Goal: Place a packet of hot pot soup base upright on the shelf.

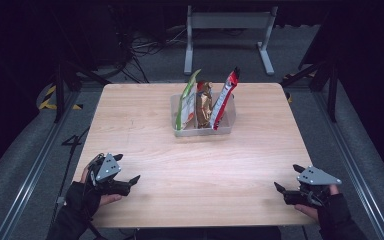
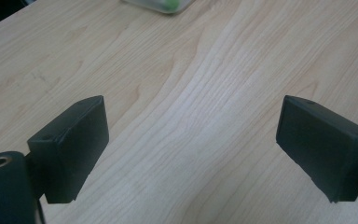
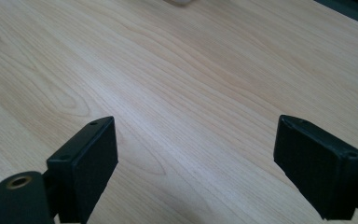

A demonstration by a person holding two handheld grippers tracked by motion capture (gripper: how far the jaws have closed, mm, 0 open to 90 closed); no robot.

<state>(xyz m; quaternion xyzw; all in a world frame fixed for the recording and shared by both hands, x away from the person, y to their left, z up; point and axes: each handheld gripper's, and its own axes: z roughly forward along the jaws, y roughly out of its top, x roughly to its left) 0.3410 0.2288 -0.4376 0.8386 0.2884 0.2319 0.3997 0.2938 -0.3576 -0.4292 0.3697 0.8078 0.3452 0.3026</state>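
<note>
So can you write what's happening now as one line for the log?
left claw: open, empty, near table edge | right claw: open, empty | clear bin: three snack packets upright, untouched

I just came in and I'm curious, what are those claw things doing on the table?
A person holds a left gripper and a right gripper, both open and holding nothing, near the front corners of the wooden table. Farther back, a clear bin holds three upright snack packets: a green packet, a brown packet and a red packet.

Black tongs [image 1: 126, 169] with grey three-cornered plates, held in black gloves
</note>
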